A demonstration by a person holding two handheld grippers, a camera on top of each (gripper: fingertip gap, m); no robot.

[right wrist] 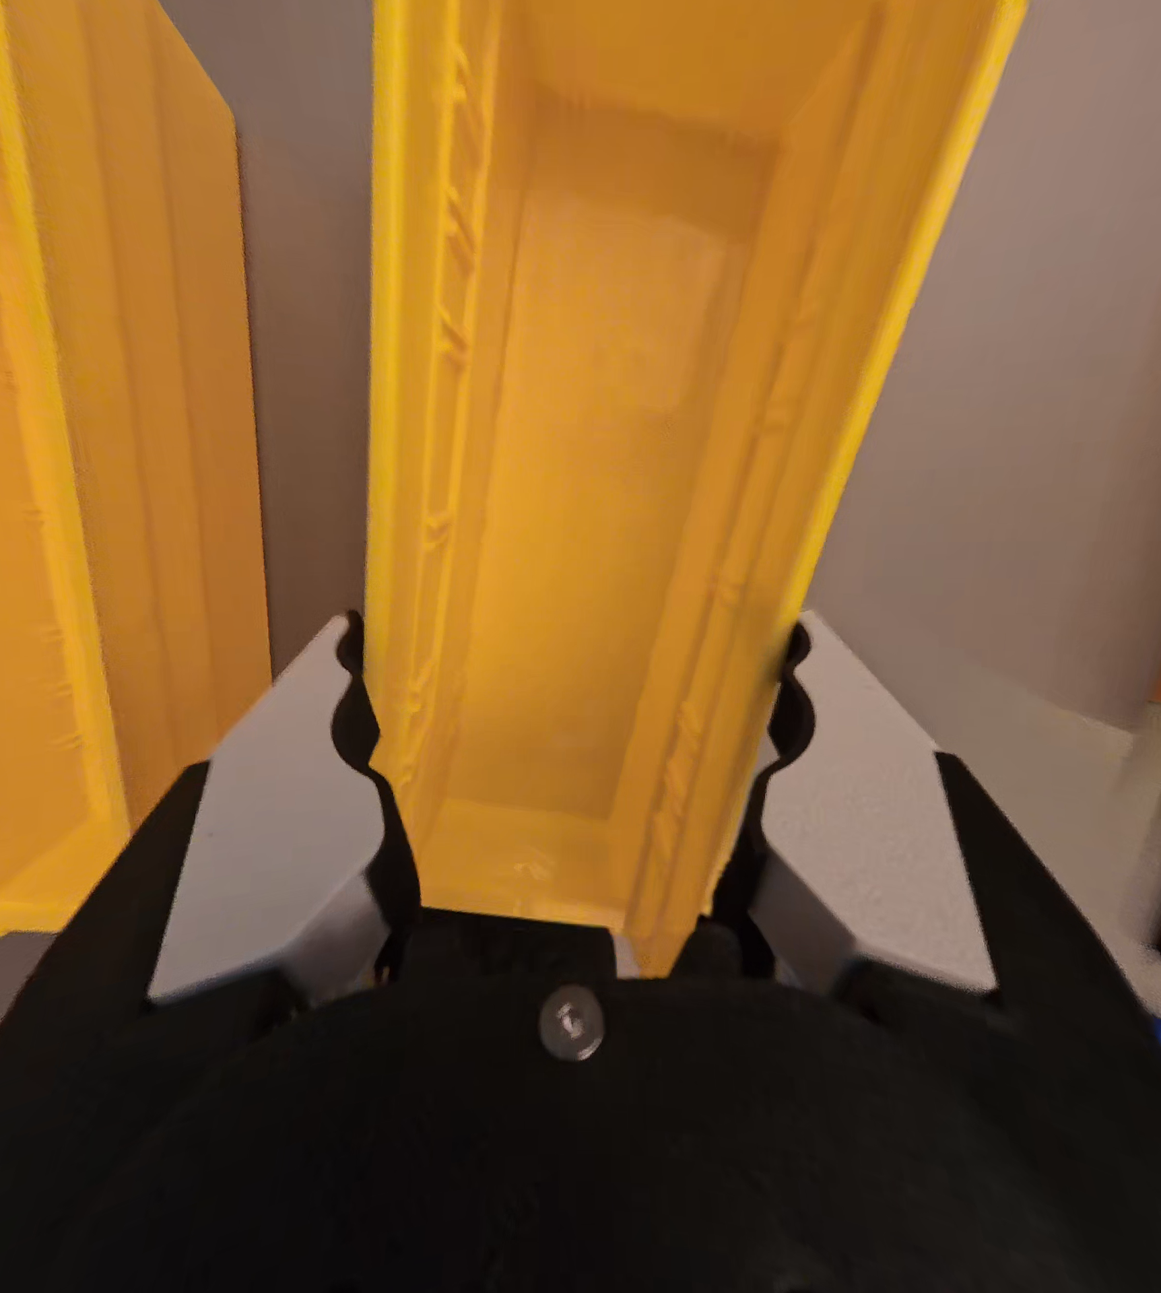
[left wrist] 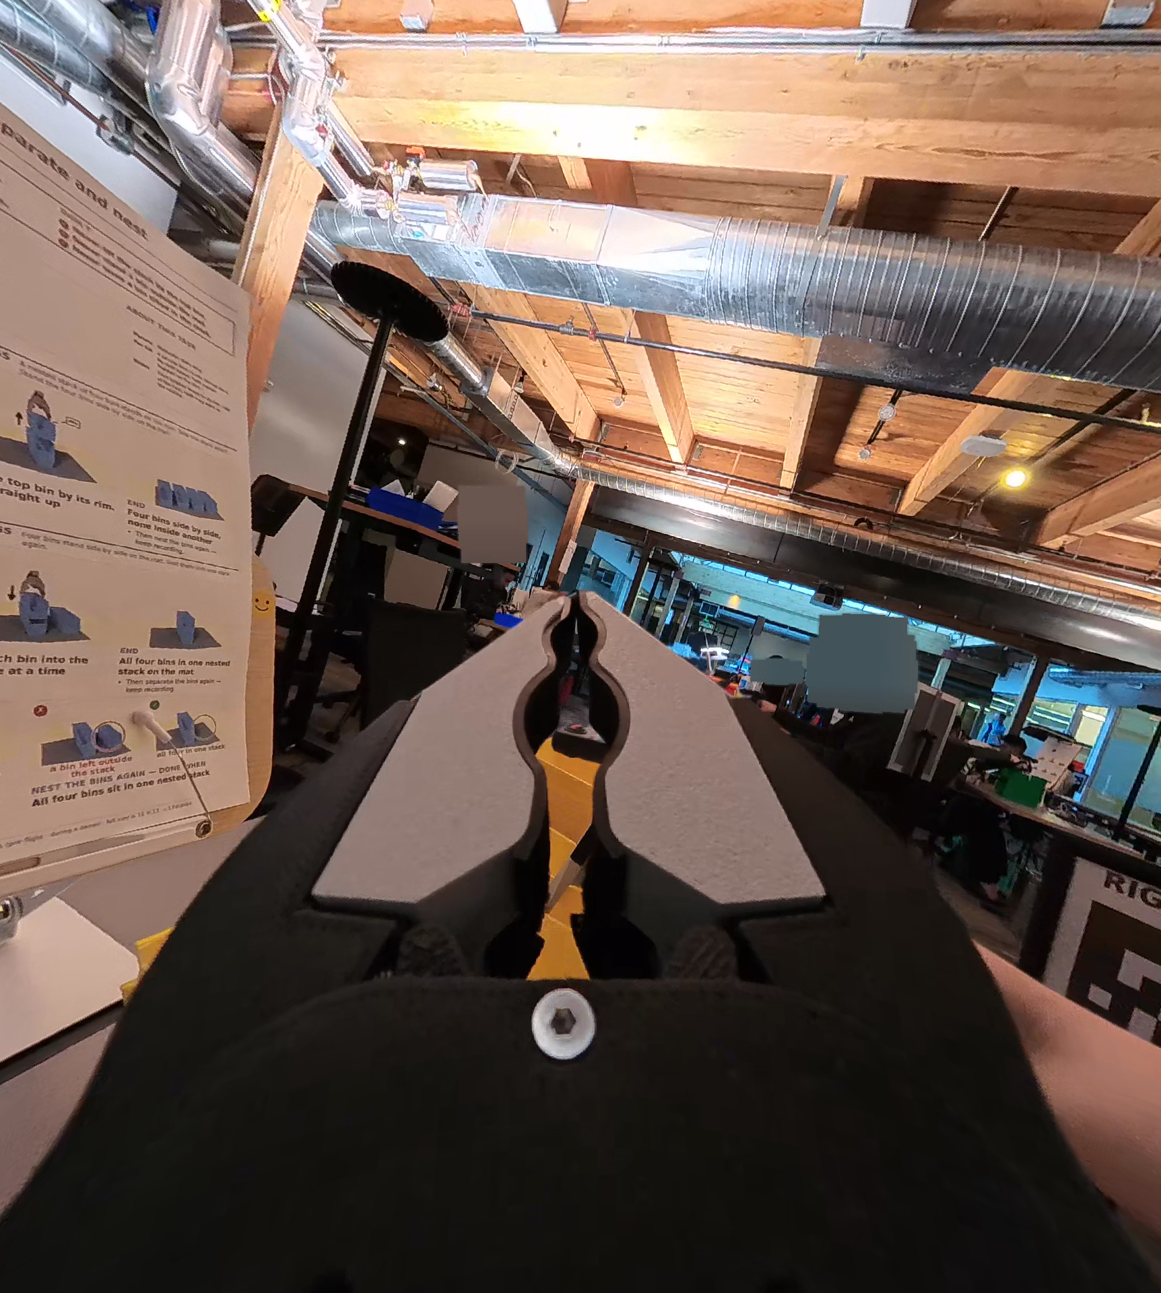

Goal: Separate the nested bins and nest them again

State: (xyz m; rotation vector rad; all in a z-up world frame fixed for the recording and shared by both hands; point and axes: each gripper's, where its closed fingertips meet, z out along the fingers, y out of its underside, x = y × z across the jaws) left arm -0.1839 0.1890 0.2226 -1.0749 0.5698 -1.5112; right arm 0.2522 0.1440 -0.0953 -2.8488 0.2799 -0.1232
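Right gripper (right wrist: 571, 644), nearest your lens: jaws spread wide around the yellow bin (right wrist: 634, 420) that fills the frame's centre, pads against both outer walls, so you grip it across its width. Item looks like thin, ribbed printed plastic, probably light, stiff and fairly slick; take it by the rim walls with modest squeeze, since hard pressure could flex them. Second bin (right wrist: 74, 490) stands apart at left; left gripper (left wrist: 572, 598) points up at the ceiling, closed on nothing.
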